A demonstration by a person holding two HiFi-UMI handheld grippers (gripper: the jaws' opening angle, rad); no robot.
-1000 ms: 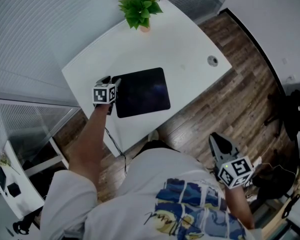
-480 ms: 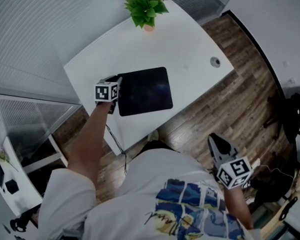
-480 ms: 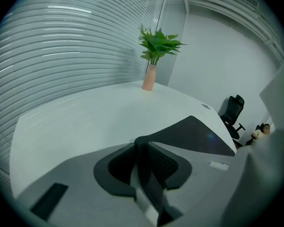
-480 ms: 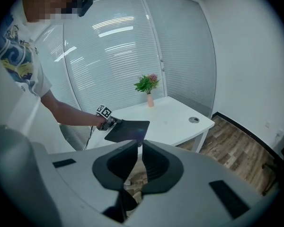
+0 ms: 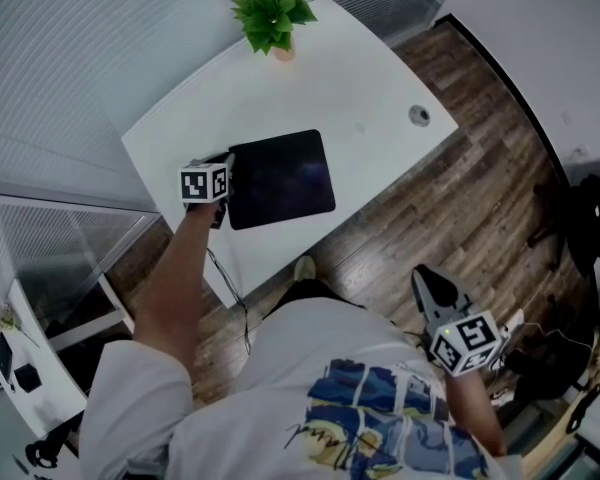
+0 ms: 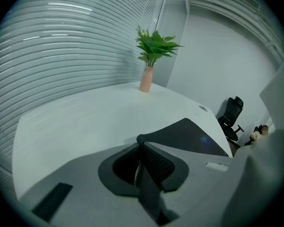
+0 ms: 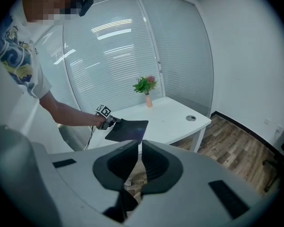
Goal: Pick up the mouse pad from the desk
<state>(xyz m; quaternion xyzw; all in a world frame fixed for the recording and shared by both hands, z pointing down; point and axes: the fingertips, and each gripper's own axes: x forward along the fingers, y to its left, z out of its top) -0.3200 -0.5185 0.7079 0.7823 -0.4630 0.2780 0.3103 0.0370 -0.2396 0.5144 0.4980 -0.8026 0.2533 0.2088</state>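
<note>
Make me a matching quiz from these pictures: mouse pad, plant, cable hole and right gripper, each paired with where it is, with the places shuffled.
Things:
1 mouse pad
2 plant
3 cable hole
4 right gripper

Places:
A away from the desk, over the wooden floor
B far corner of the desk
C one corner pinched in the left gripper
D right part of the desk top

Pairs: 1-C, 2-B, 3-D, 4-A.

The left gripper's jaws have just been closing, with the pad's corner between them.
</note>
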